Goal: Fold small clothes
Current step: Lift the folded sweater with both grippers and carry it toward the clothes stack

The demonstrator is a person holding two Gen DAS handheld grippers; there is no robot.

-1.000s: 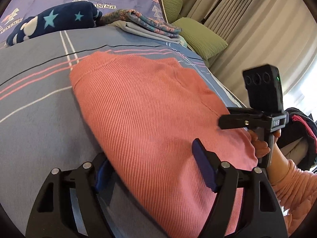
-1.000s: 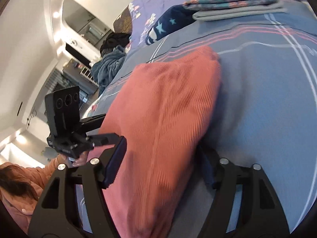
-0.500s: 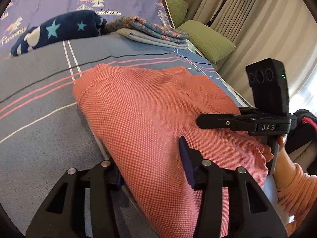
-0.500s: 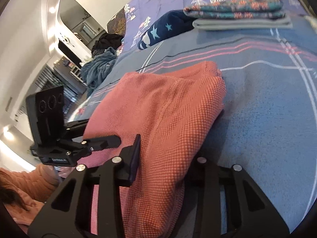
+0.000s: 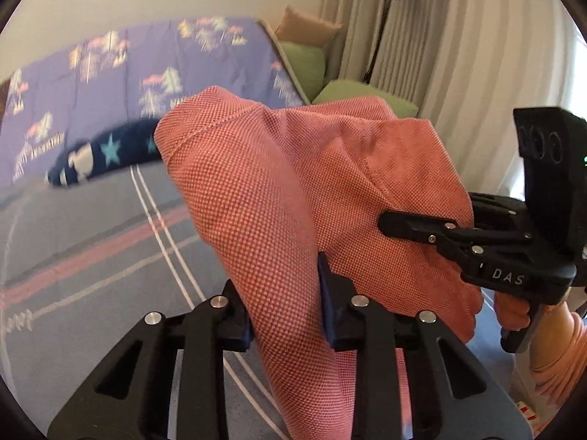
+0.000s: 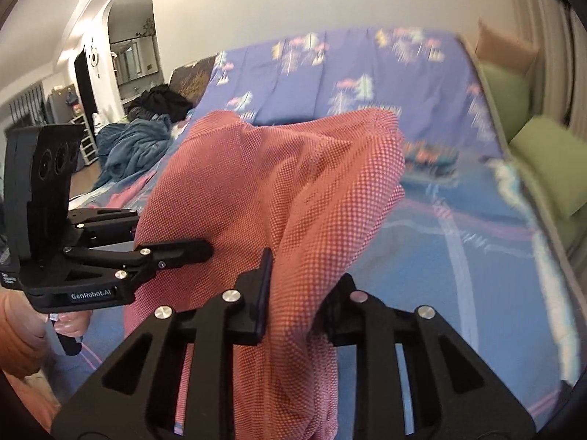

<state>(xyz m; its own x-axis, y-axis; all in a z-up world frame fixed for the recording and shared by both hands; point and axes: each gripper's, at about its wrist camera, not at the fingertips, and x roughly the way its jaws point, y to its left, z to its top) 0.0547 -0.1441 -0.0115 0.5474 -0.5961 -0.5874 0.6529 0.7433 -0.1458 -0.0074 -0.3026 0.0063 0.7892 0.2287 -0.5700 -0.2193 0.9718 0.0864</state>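
— Cloth first: where is your pink garment (image 5: 293, 190)?

— Off the bed (image 5: 91, 242), bunched and hanging between your two claws, with its top edge raised in front of the patterned quilt (image 5: 110, 73).

— And your left claw (image 5: 286, 304)?

— Clamped on a fold of the pink garment; the fabric runs down between its blue pads.

— Your right claw (image 6: 301, 293)?

— Also pinched on the garment, near the other side. In the left view it sits to the right, with your hand (image 5: 513, 308) under it.

— Anything else nearby?

— A navy star-print cloth (image 5: 106, 154) lies on the bed behind, and green cushions (image 6: 550, 168) to the right.
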